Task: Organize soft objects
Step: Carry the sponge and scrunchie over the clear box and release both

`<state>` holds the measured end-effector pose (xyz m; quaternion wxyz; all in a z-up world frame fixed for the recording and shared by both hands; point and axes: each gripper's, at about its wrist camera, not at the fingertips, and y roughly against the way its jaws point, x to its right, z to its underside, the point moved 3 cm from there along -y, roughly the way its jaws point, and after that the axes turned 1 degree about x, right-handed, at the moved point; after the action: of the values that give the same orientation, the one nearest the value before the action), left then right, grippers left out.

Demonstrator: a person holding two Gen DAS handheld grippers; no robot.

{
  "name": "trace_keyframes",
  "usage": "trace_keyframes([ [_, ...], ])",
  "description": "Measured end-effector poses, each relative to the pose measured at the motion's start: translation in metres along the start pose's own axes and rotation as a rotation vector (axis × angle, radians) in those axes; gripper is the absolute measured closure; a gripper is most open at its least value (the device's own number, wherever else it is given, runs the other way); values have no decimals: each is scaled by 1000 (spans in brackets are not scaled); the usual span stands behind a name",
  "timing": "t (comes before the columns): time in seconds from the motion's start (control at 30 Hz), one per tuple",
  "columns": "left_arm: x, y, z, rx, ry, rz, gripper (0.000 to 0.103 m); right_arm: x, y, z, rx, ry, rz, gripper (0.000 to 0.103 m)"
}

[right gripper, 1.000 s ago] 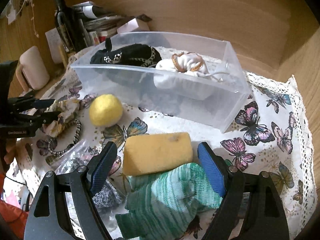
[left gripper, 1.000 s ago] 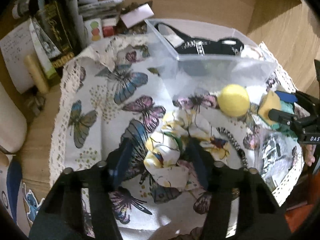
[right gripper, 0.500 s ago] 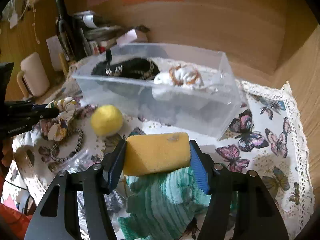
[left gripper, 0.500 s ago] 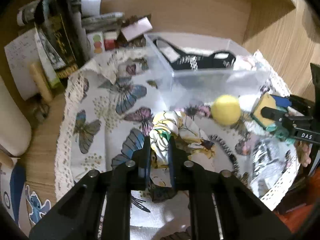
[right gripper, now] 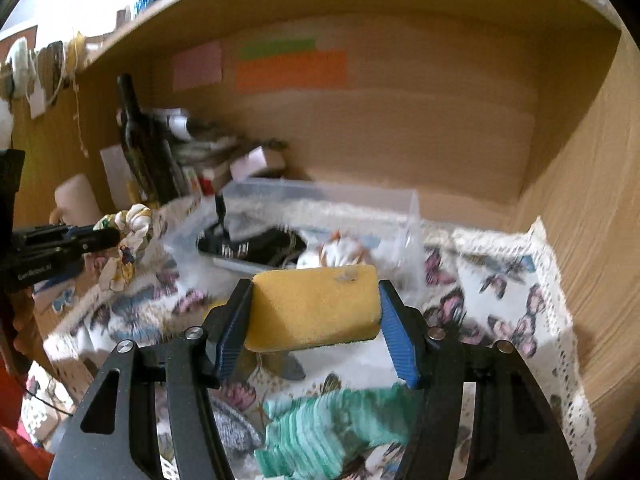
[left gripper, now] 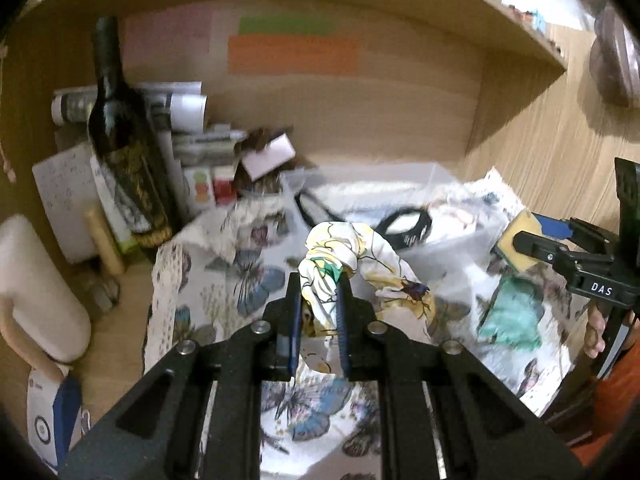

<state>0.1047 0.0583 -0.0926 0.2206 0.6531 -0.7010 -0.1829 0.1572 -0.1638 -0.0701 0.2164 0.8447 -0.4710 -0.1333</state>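
Dark bottle (left gripper: pixel 124 152), perhaps wine; papers (left gripper: pixel 132 102).

Surface: wooden desk (left gripper: pixel 120 344) in an alcove, below and ahead of both jaws.
Cover: butterfly cloth (right gripper: pixel 516 320) with lace edge, spread on the wood under the jaws.
On the cloth: clear plastic box (right gripper: pixel 412 216) ahead of the jaws; green knit cloth (right gripper: pixel 336 432) beneath the right jaws.
On bare wood: dark bottle (left gripper: pixel 124 152), papers (left gripper: pixel 60 196), far left of the left jaws.

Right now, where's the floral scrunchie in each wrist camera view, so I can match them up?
Left wrist: floral scrunchie at centre, pinched in the left gripper.
Right wrist: scrunchie at far left, hanging from that gripper.
Shared landmark: clear plastic bin behind it in both.
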Motion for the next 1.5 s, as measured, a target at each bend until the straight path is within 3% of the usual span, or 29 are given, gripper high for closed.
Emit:
trace_keyframes([
  [0.3, 3, -7, -48, 94, 30, 4, 88, 4, 11, -42, 120, 9, 32, 45],
  [0.63, 13, -37, -85, 137, 7, -35, 88, 6, -11, -73, 146, 18, 32, 45],
  [0.93, 19, -96, -92, 44, 7, -34, 88, 8, -69, -73, 22, 21, 18, 45],
  [1.03, 23, -116, -88, -30, 1, -51, 88, 11, -92, -67, -34, 19, 12, 45],
  [1.27, 26, -151, -78, -120, -16, -57, 88, 15, -133, -52, -150, 30, 24, 45],
  [1.37, 25, -161, -74, -149, -10, -51, 86, 14, -141, -47, -176, 42, 32, 43],
  [1.5, 22, -167, -71, -162, 2, -56, 70, 12, -145, -45, -208, 57, 26, 42],
])
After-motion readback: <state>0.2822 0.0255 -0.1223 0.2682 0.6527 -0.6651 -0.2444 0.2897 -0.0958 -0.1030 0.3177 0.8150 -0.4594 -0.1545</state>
